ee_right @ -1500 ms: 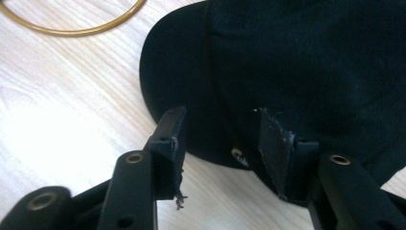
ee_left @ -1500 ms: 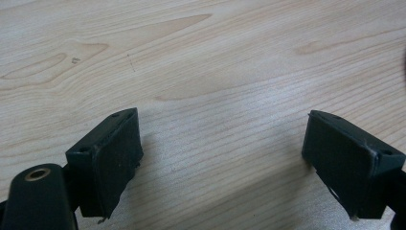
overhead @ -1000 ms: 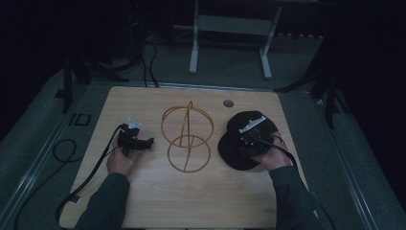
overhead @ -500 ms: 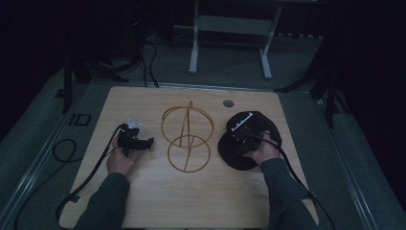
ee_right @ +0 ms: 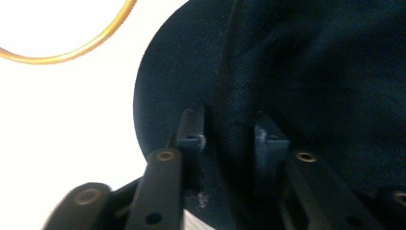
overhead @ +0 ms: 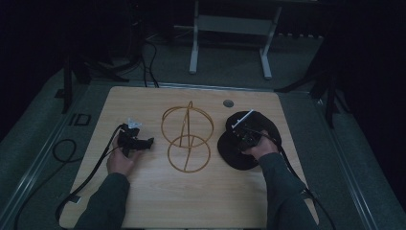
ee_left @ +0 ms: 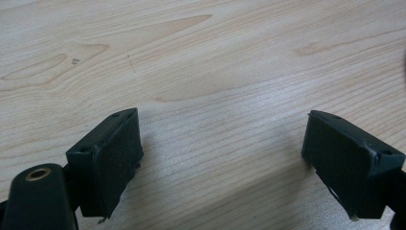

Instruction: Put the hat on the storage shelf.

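We read one marking only: "ID" in pale letters on the dark floor (overhead: 57,139) just off the table (overhead: 143,201) edge, out past the left gripper (overhead: 135,142) on its outer side. No legible print, brand or number on either gripper's jaws, on the tabletop, or on the black fabric beside the right gripper (overhead: 245,133).

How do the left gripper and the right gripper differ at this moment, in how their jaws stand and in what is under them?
The left gripper has its jaws wide apart with nothing between them; the right gripper has its jaws closed on a fold of the black hat. The left gripper is over bare wooden table, the right one over the hat beside the gold wire stand. Both are black and each is held in one hand.
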